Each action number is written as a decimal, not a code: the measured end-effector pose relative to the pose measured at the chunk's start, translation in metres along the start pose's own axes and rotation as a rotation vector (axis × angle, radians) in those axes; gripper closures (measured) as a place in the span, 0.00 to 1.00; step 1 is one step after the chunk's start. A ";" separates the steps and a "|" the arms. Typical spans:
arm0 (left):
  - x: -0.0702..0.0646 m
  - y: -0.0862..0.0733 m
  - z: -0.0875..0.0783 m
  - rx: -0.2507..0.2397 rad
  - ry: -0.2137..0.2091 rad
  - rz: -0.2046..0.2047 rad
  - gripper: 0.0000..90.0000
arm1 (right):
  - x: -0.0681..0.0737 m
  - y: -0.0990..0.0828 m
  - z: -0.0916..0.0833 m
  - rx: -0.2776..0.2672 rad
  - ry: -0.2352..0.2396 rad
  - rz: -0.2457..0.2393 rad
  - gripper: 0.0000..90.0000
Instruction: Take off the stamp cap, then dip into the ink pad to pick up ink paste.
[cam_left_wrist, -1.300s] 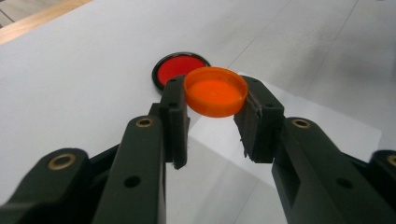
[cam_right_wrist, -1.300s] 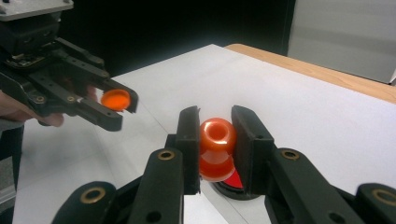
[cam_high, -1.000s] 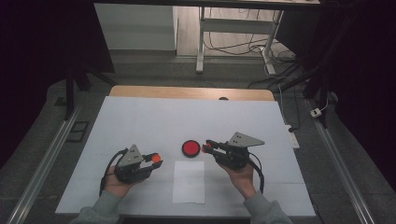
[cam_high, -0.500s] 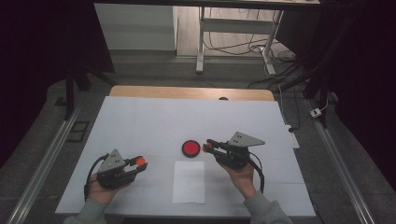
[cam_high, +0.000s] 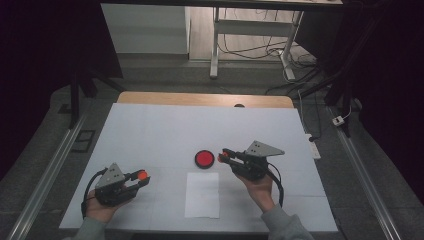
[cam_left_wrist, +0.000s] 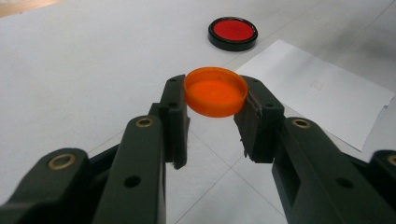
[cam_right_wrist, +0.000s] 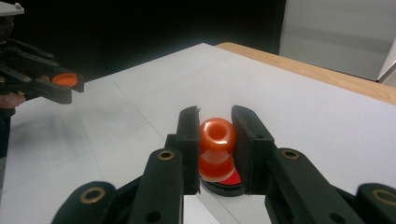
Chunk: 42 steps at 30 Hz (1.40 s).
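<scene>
High view: left gripper (cam_high: 141, 177) clamps an orange cap (cam_high: 142, 175), right gripper (cam_high: 223, 155) an orange bottle (cam_right_wrist: 216, 149); uncapping looks done, so setting the cap down likely follows.

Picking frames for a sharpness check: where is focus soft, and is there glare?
Left gripper view: orange cap crisp, black jaws near the lens soft. Right gripper view: small orange bottle carries glossy highlights, far table edge blurred. High view: white table evenly lit, surroundings dark.
</scene>
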<state>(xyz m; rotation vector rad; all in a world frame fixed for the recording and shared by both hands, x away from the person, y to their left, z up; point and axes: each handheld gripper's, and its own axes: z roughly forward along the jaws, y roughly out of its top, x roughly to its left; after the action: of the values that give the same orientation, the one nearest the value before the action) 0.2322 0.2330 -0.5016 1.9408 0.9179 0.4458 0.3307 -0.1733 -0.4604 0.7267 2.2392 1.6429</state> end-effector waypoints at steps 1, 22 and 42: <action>0.000 0.000 0.000 -0.001 0.000 0.000 0.72 | 0.000 0.000 0.000 -0.002 0.001 0.000 0.80; 0.003 0.001 0.001 -0.002 -0.005 -0.008 0.72 | 0.000 0.003 0.008 -0.003 0.008 -0.006 0.80; 0.002 0.001 0.002 0.002 -0.005 0.000 0.72 | -0.006 0.005 0.023 0.006 0.007 -0.002 0.80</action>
<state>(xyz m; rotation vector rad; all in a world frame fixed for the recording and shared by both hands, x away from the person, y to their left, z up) 0.2355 0.2328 -0.5020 1.9430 0.9147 0.4398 0.3485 -0.1565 -0.4633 0.7214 2.2492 1.6411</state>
